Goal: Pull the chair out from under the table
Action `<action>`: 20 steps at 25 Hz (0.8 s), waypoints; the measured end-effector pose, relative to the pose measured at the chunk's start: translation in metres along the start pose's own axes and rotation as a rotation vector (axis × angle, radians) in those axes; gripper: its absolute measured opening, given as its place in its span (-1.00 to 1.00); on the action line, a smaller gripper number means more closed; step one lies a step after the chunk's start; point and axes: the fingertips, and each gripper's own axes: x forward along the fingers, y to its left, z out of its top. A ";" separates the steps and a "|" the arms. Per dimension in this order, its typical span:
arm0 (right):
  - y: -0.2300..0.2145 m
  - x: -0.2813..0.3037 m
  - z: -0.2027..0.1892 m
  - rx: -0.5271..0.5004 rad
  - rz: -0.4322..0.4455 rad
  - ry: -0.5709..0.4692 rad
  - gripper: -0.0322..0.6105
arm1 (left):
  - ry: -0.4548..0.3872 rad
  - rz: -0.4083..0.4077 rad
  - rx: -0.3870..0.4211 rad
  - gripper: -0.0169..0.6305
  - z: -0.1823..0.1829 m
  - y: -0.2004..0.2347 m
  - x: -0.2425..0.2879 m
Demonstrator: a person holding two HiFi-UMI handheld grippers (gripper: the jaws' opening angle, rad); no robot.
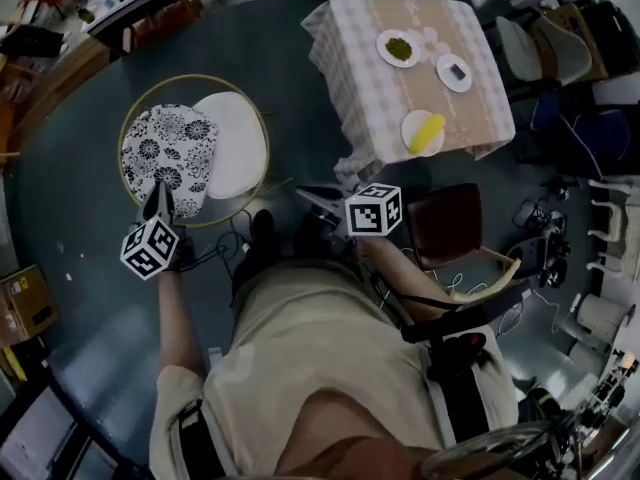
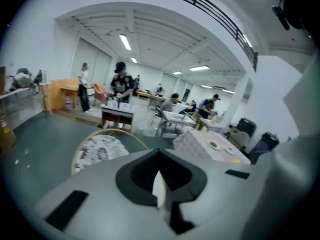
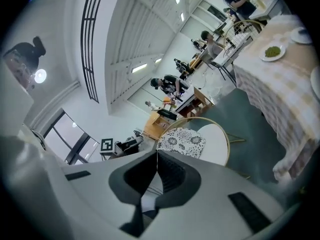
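Down on the dark floor, the chair, a round one with a gold rim, a white seat and a floral cushion, stands clear of the surface, well apart from its checked cloth and to its left in the head view. 3 plates sit on that cloth: 1 with green food, 1 with a dark item and 1 with something yellow. A brown chair stands just beside the surface's near edge.

The left gripper points toward the round chair's near rim. In its own view its fingers are pressed together with nothing between them, and the chair lies beyond their tips. The right gripper is held between the chair and the surface. Its fingers are also pressed together on nothing, and the chair and the cloth edge show ahead of it.
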 end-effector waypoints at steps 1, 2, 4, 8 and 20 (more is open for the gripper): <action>0.004 0.004 0.005 -0.009 -0.011 -0.012 -0.86 | 0.040 -0.089 0.049 -0.92 -0.009 -0.030 0.010; 0.007 0.006 0.009 -0.014 -0.024 -0.026 -0.86 | 0.086 -0.176 0.099 -0.92 -0.022 -0.061 0.018; 0.014 0.010 0.016 -0.022 -0.045 -0.048 -0.86 | 0.175 -0.335 0.189 -0.92 -0.049 -0.120 0.025; 0.035 0.017 0.021 -0.055 -0.066 -0.080 -0.86 | 0.256 -0.575 0.327 -0.92 -0.082 -0.192 0.019; 0.065 -0.019 -0.007 -0.042 -0.228 -0.402 -0.86 | 0.243 -0.909 0.433 -0.93 -0.058 -0.228 0.010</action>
